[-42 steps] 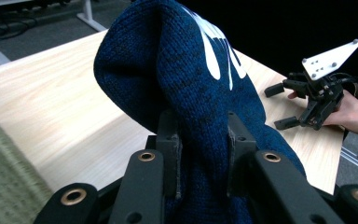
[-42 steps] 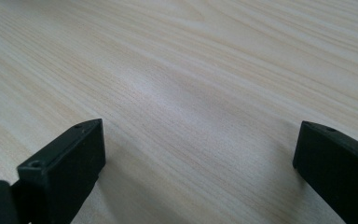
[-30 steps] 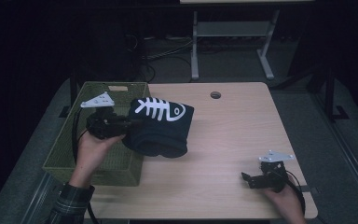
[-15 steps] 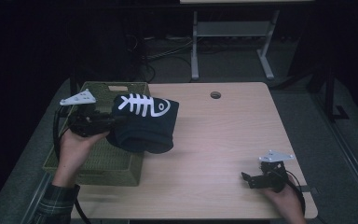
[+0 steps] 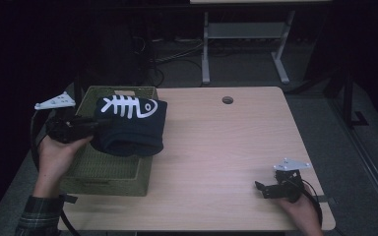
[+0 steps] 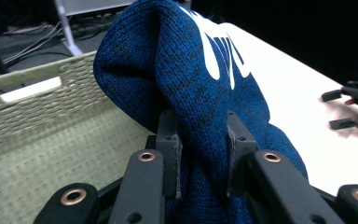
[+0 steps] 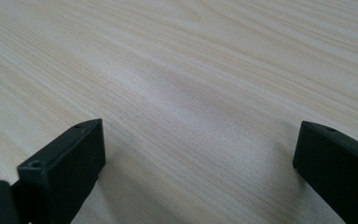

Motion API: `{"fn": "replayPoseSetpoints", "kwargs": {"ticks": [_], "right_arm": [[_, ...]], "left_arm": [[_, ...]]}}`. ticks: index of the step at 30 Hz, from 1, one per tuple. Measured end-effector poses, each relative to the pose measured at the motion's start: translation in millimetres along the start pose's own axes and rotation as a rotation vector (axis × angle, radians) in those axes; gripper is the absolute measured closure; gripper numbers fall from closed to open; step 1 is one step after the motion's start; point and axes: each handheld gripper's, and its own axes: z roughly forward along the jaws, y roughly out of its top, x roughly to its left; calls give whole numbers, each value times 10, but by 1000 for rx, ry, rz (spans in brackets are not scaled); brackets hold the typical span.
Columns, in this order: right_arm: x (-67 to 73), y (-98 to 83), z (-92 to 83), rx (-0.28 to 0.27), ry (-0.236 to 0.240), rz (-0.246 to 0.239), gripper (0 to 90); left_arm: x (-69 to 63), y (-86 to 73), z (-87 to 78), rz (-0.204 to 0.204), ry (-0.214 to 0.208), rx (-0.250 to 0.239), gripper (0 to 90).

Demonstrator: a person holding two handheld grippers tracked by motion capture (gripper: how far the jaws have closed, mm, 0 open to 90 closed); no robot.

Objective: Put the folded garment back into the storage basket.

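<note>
Folded sweater going into the basket

The left hand-held gripper [image 5: 86, 129] is gripping the navy fishbone sweater [image 5: 130, 125] over the green woven basket [image 5: 103, 167]; lowering and releasing looks next. The right hand-held gripper [image 5: 270, 189] is resting open on the pale wood bench [image 5: 226, 147], dark room behind.

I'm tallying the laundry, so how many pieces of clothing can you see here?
1: a dark blue knit garment with a white fishbone print, clamped in the left gripper over the woven basket. More may lie hidden beneath it in the basket.
</note>
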Motion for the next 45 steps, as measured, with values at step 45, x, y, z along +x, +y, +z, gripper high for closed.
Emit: {"fn": "replayPoseSetpoints", "kwargs": {"ticks": [45], "right_arm": [[-4, 0, 0, 0, -6, 7, 19]], "left_arm": [[724, -450, 262, 2, 136, 264, 734]]}}
